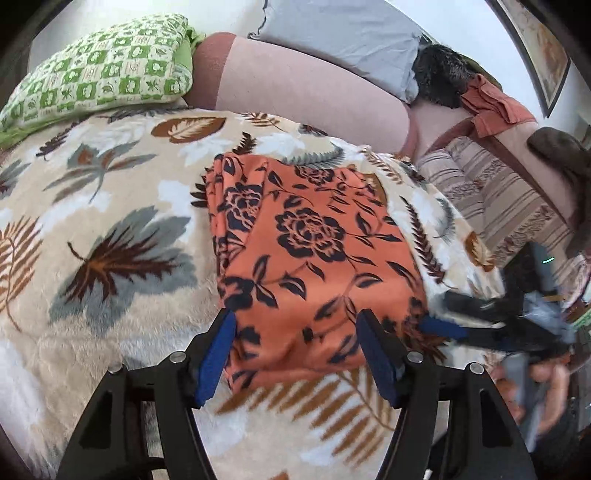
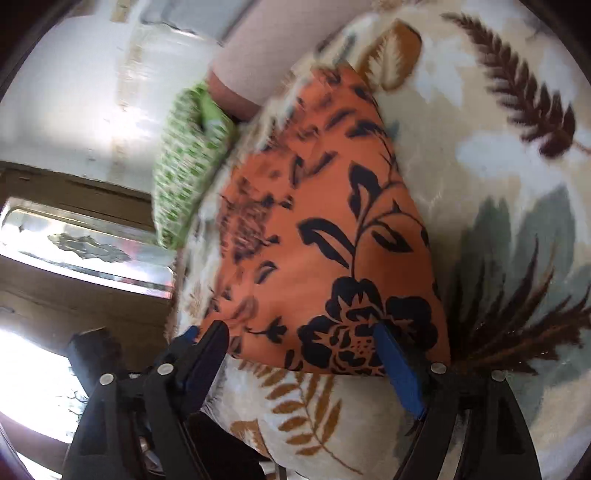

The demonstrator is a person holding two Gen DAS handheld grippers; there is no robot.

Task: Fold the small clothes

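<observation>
A folded orange cloth with black flowers (image 1: 314, 236) lies on a cream blanket with a leaf print (image 1: 110, 206). My left gripper (image 1: 297, 332) stands open over the cloth's near edge, its blue pads (image 1: 216, 354) apart from the fabric on either side. At the cloth's right corner my right gripper (image 1: 448, 314) shows blurred, a hand behind it. In the right wrist view the same orange cloth (image 2: 332, 221) fills the middle, and my right gripper (image 2: 299, 332) is wide open at its near end with nothing pinched.
A green checked pillow (image 1: 99, 70), a pink bolster (image 1: 306, 92) and a grey pillow (image 1: 340, 33) line the far side. Striped fabric (image 1: 498, 206) and a rust cloth (image 1: 495, 107) lie at the right. The bed's edge drops off at the left of the right wrist view.
</observation>
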